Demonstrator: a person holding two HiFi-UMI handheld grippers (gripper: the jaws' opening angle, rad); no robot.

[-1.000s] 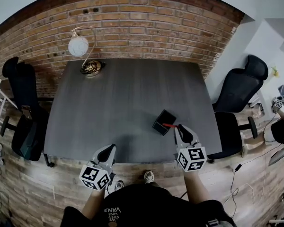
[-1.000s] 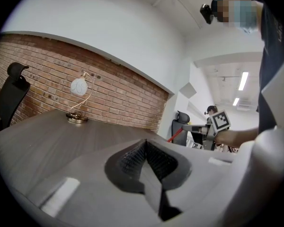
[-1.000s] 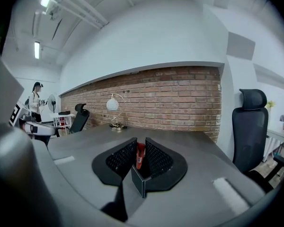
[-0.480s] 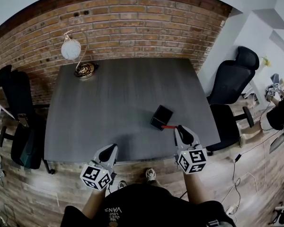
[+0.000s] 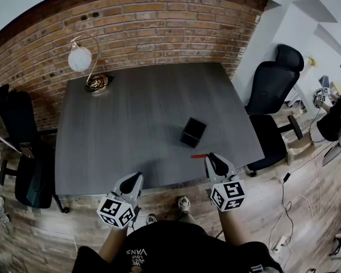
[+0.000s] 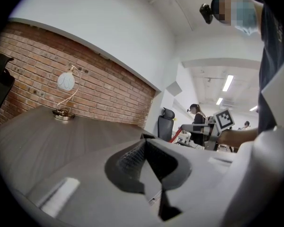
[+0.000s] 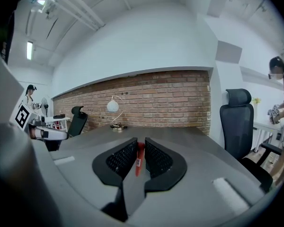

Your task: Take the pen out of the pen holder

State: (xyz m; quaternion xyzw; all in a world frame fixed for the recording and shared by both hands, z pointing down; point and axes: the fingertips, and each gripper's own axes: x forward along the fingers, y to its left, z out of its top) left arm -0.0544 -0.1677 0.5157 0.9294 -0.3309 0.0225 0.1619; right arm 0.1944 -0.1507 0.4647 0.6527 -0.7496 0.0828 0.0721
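The black square pen holder [image 5: 193, 132] stands on the dark grey table [image 5: 131, 112], right of centre. The red pen [image 5: 198, 156] lies level in the air just in front of it, clear of its opening. My right gripper [image 5: 211, 158] has the pen's end between its pads, and its jaws are closing on it. In the right gripper view the pen [image 7: 138, 159] sits upright between the ribbed pads of that gripper [image 7: 140, 143]. My left gripper [image 5: 134, 180] hovers over the table's near edge, shut and holding nothing; its pads [image 6: 132, 157] meet.
A globe desk lamp [image 5: 82, 58] stands at the table's far left corner, against the brick wall. Black office chairs [image 5: 275, 78] flank the table on the right, another chair [image 5: 17, 147] on the left. A person [image 5: 338, 110] sits at the far right edge.
My right gripper has drawn back toward me with the red pen, whose tip has come out of the holder and now sits apart from it. The left gripper has stayed put.
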